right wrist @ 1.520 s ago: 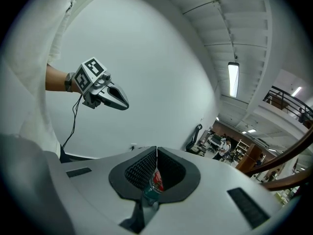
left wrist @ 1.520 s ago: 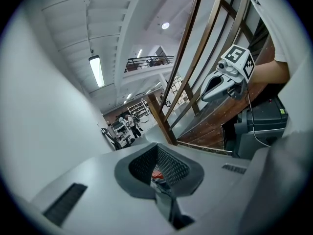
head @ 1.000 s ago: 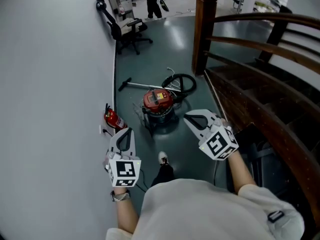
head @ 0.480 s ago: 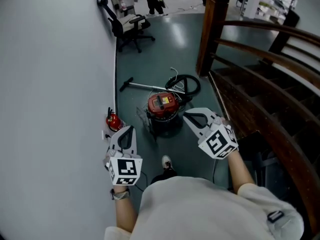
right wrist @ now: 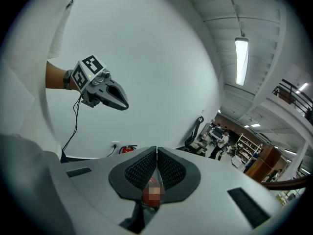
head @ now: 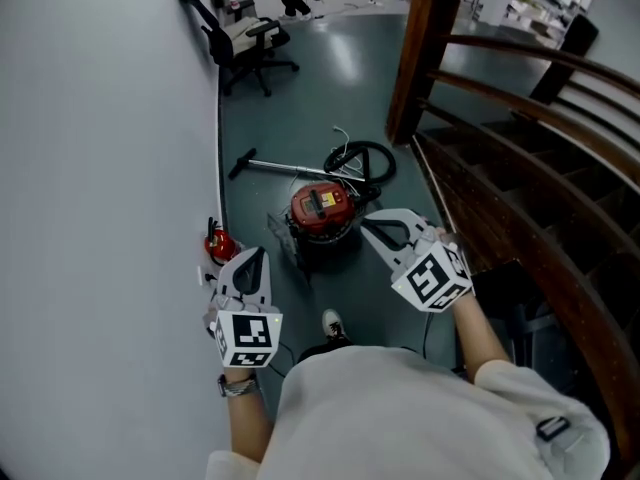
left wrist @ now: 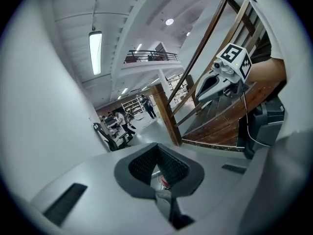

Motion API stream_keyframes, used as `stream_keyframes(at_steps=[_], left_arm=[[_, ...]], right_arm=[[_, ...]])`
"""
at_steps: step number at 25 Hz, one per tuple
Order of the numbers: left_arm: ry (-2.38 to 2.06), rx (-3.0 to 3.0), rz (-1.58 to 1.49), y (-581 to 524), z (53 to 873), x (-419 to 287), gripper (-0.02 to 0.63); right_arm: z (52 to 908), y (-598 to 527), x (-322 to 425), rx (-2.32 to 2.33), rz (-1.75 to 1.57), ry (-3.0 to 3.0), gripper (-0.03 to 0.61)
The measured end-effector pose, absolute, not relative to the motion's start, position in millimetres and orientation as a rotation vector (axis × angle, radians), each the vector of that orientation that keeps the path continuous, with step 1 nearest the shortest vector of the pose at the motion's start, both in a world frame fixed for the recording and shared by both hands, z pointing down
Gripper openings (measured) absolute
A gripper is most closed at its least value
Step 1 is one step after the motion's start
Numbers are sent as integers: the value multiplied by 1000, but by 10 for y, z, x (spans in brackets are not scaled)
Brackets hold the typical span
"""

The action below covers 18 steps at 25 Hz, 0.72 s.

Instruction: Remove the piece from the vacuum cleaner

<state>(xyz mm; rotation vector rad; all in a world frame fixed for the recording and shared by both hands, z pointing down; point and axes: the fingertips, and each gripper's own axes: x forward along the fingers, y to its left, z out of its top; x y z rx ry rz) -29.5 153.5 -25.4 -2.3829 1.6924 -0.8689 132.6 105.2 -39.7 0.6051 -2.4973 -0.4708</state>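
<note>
Red vacuum [head: 322,208] sits on the grey-green floor [head: 300,98]. Black hose [head: 364,158] is coiled just behind it and the wand [head: 280,169] lies flat at its far left. That looks like parked storage, with nothing disconnected yet.

Left gripper [head: 256,256]: jaws pressed together, nothing between the pads. Right gripper [head: 370,224]: same, closed and empty. My read is that there's nothing to carry during the approach, so both are kept shut. They're held out front at waist level, noses tipped down toward the floor.

Vacuum position: ahead of and well below both grippers, roughly between their two lines and nearer the right one. From the head view the right tip lines up just beside the vacuum's right edge, but there's no contact. The left gripper is off to the vacuum's left, with the extinguisher [head: 217,244] at the wall just beyond its tip.

Can't tell yet which piece comes off; the hose or wand look like candidates. Both jaws need opening before any grab.
</note>
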Motion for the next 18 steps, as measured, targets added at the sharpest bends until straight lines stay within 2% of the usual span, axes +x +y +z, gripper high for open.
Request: stream_keyframes(at_steps=[18], left_arm=[[1679, -2472, -901, 723, 233, -566, 0]], right_arm=[[-38, 404, 902, 653, -416, -2554, 29]])
